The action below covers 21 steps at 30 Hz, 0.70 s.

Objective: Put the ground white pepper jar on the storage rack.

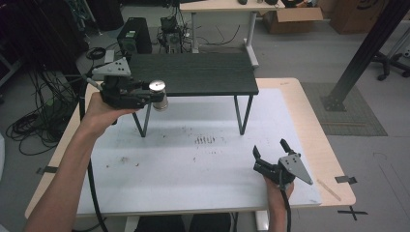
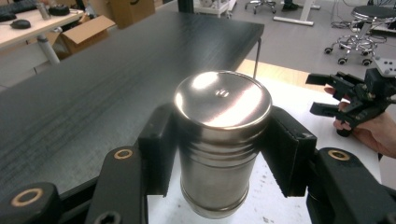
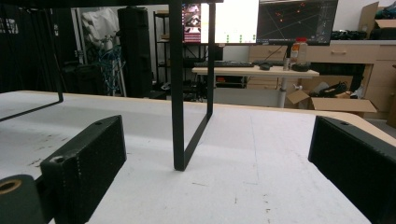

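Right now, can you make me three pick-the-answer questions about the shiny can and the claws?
1. Where is the metal can?
A. between the left claw's pads
B. lying on the white mat
C. inside a cardboard box

2. What colour is the little raised shelf?
A. white
B. black
C. red

3. How does the right claw stand?
A. shut on the can
B. shut on a pen
C. open, holding nothing

Answers: 1 A, both pads press the can's sides. 2 B, its top and legs are black. 3 C, its jaws stand wide apart over the white mat.

High view looks forward and down over the table (image 1: 203,188). Both gripper views sit close and low; each catches the black shelf (image 1: 193,72).
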### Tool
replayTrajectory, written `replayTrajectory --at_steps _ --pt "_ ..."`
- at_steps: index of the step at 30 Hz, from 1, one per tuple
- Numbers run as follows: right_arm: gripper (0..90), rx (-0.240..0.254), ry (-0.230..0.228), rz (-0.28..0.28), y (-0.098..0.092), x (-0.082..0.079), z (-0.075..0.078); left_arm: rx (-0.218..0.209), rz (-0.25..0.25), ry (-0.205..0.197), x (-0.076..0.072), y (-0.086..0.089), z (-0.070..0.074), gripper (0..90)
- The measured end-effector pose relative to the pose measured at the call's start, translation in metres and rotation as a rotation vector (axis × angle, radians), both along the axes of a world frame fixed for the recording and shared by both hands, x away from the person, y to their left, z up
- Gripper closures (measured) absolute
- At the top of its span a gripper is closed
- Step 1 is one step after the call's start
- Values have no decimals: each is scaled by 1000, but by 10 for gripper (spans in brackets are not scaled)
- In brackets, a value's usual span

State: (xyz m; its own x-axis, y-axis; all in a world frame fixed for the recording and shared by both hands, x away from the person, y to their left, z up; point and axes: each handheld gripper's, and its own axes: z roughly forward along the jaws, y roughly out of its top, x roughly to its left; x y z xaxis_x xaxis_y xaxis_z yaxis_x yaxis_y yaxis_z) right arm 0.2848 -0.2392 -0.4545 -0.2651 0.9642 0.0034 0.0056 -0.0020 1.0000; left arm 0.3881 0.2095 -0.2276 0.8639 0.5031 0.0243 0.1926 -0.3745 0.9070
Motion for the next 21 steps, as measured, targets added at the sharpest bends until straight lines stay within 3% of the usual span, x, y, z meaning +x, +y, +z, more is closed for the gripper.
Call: replayTrajectory --at_steps 21 --pt "38 1 -1 0 0 0 0 -8 57 -18 40 1 19 491"
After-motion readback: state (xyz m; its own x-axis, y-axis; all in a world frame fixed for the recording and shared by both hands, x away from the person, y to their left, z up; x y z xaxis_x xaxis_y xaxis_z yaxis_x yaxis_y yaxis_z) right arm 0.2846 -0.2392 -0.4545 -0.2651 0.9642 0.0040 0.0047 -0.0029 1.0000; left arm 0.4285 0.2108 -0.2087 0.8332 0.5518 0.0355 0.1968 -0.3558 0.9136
